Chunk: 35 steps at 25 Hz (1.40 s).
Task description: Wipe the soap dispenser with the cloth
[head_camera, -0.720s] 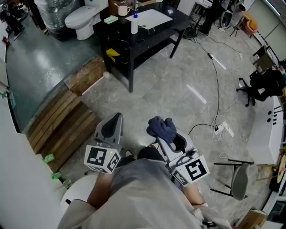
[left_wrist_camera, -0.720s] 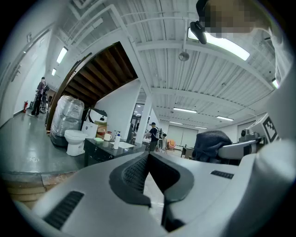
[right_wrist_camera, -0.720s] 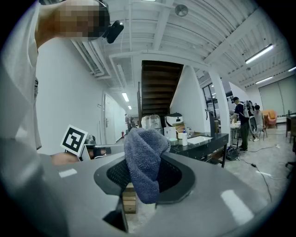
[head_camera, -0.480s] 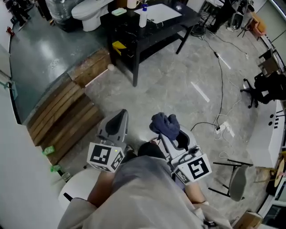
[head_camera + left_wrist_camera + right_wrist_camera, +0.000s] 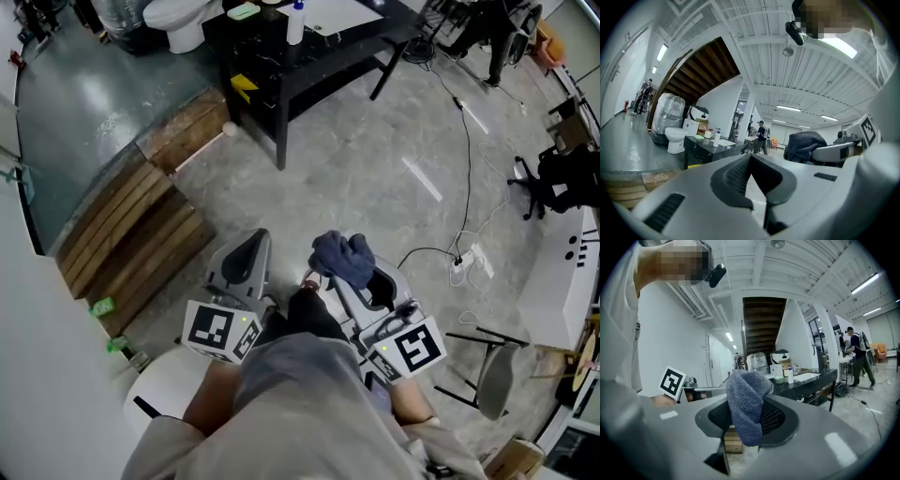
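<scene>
- Right now, the left hand-held gripper (image 5: pixel 247 253) has its two jaws pressed together. Nothing is between them.
- It points nearly level, out across the room.
- The right hand-held gripper (image 5: pixel 354 281) is pinching the cloth (image 5: pixel 340 260). The cloth is dark blue and soft.
- In the right gripper view, the cloth (image 5: pixel 746 399) bunches up above the jaws, and a fold hangs down in front of them.
- Both grippers sit side by side, close to the body of the one who holds them, above the grey floor (image 5: pixel 356 159). Each has a marker cube (image 5: pixel 220 330) at its back end.
- The soap dispenser (image 5: pixel 296 21) is a white bottle with a blue top. It stands upright on the black bench (image 5: pixel 281 66).
- The bench is far across the floor, so the soap dispenser is well apart from both grippers and from the cloth.
- A white toilet (image 5: pixel 178 11) stands just beside the bench, on the left.
- Some wooden boards (image 5: pixel 131 225) lie on the floor between the bench and the left gripper.
- A thin black cable (image 5: pixel 464 169) runs over the floor on the right.
- Another person (image 5: pixel 853 357) stands far off behind the bench.
</scene>
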{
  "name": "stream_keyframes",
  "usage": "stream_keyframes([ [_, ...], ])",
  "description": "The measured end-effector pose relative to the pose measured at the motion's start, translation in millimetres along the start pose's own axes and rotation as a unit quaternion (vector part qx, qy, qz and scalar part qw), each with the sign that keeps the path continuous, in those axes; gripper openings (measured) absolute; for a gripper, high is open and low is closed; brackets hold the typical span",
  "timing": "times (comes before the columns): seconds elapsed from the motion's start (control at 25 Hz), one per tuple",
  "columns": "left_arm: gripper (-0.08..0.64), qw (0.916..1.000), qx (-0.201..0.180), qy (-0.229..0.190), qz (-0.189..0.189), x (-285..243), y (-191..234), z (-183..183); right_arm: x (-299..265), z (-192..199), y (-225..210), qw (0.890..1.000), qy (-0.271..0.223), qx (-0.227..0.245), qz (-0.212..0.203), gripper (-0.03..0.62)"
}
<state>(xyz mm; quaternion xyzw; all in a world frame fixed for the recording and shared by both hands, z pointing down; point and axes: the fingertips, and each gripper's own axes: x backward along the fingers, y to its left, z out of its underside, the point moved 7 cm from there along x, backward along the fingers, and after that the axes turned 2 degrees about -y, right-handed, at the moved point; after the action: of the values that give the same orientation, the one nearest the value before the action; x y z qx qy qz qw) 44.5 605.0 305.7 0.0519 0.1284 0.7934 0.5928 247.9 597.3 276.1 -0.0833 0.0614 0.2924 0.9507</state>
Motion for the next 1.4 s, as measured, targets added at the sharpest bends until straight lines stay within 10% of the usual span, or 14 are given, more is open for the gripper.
stream_keyframes([
  [0.6, 0.006, 0.9981, -0.034, 0.018, 0.048, -117.2, -39.3, -14.4, -21.5, -11.0, -107.1, 0.998, -0.019, -0.031, -0.047, 0.127],
  [1.4, 0.006, 0.9994, -0.035, 0.0, -0.007, -189.6, -40.9, -17.8, -65.4, -19.1, -175.5, 0.998, -0.023, -0.034, -0.054, 0.129],
])
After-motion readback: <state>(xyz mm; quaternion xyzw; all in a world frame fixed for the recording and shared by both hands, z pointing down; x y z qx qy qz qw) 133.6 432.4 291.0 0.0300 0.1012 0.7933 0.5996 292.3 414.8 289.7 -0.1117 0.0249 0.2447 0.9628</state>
